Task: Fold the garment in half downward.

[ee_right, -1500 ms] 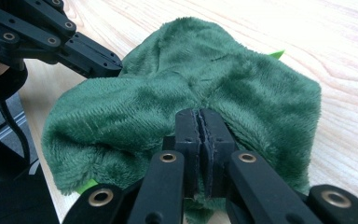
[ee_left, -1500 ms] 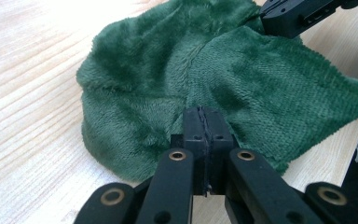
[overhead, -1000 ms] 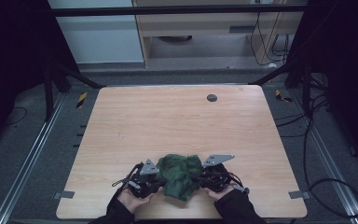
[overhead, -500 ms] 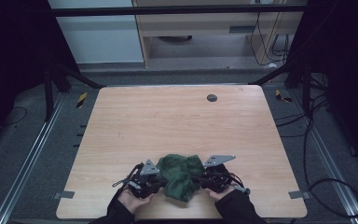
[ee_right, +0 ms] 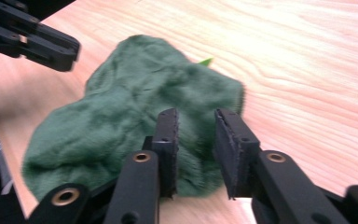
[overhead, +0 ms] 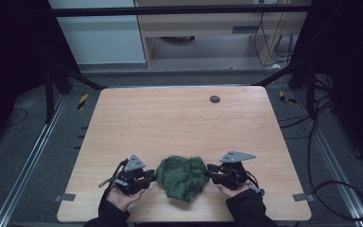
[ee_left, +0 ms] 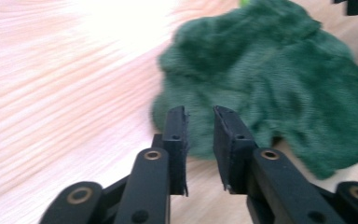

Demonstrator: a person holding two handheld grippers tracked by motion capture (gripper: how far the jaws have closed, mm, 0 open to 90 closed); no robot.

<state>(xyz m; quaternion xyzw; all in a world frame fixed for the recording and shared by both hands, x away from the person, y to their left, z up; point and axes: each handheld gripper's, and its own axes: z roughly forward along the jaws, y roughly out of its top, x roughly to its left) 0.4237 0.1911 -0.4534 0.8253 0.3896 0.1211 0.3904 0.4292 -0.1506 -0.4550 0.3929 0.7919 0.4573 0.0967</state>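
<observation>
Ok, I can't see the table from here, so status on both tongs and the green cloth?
Left tongs and right tongs open, jaws just parted, nothing between them. Green cloth bunched on the table between them, released. Nothing in the way.

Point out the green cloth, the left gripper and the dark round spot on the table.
green cloth (overhead: pixel 183 176), high view, crumpled middle.
left gripper (overhead: pixel 154 177), high view, between fingertips.
dark round spot (overhead: pixel 214 99), high view, its centre.

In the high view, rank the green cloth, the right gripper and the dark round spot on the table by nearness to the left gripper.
1. green cloth, just beside the left gripper, near the front edge.
2. right gripper, on the cloth's other side.
3. dark round spot, far back near the table's rear edge.
</observation>
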